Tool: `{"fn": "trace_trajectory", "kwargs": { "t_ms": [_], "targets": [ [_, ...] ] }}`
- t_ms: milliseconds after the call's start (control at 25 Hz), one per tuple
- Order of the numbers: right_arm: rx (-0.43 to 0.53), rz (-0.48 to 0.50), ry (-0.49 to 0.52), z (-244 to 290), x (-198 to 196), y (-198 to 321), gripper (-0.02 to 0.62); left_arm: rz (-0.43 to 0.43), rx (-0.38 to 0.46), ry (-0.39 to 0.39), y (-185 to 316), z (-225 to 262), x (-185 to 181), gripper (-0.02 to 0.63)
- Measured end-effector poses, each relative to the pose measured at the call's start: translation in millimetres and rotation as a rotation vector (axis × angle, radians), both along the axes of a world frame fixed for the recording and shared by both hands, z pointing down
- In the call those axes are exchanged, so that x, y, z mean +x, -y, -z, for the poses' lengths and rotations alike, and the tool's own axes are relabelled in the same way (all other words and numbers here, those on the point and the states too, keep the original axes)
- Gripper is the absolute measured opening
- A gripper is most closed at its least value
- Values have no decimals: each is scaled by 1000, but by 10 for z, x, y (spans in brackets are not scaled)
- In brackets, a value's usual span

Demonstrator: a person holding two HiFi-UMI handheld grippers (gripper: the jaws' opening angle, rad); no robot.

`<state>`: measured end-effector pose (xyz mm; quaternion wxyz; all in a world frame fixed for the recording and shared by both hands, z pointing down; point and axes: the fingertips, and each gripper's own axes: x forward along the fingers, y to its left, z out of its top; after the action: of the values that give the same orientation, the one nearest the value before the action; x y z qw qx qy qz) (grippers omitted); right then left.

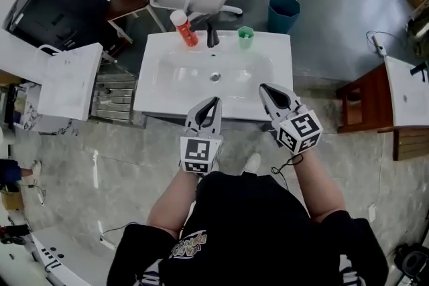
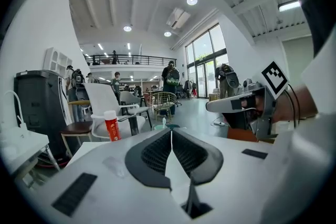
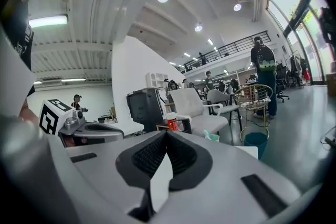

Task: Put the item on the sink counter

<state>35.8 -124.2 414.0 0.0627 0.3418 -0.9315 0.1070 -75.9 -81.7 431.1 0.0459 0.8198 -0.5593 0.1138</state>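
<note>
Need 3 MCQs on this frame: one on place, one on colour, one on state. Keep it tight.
1. Where does the red bottle with a white cap stand?
A. on the white sink counter, left of the black faucet
B. in the basin
C. on the floor

2. What colour is the small cup right of the faucet?
A. blue
B. green
C. yellow

3. How do the left gripper jaws stand?
A. wide apart
B. shut on the bottle
C. shut, nothing between them

Answers:
1 A: the head view shows it upright on the counter's back edge beside the faucet.
2 B: it is green in the head view.
3 C: the left gripper view shows the pads meeting, with the bottle far off.
</note>
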Motion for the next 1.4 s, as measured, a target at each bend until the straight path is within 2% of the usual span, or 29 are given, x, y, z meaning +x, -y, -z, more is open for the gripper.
{"fn": "trace_trajectory", "kwargs": {
  "t_ms": [160, 480, 1000, 1400],
  "targets": [
    [1, 1, 4, 20, -278, -121, 54, -24, -30, -14, -169, -22, -241, 20],
    [-5, -63, 1, 4, -675, -449, 54, -111, -7, -43, -328, 108, -546, 21],
    [-13, -217, -34, -63, -717, -1034, 54, -267, 1, -64, -755, 70, -616, 21],
    [4, -261, -36, -14, -768, -1271, 54, -313, 15, -66, -928, 99, -662, 21]
  ]
}}
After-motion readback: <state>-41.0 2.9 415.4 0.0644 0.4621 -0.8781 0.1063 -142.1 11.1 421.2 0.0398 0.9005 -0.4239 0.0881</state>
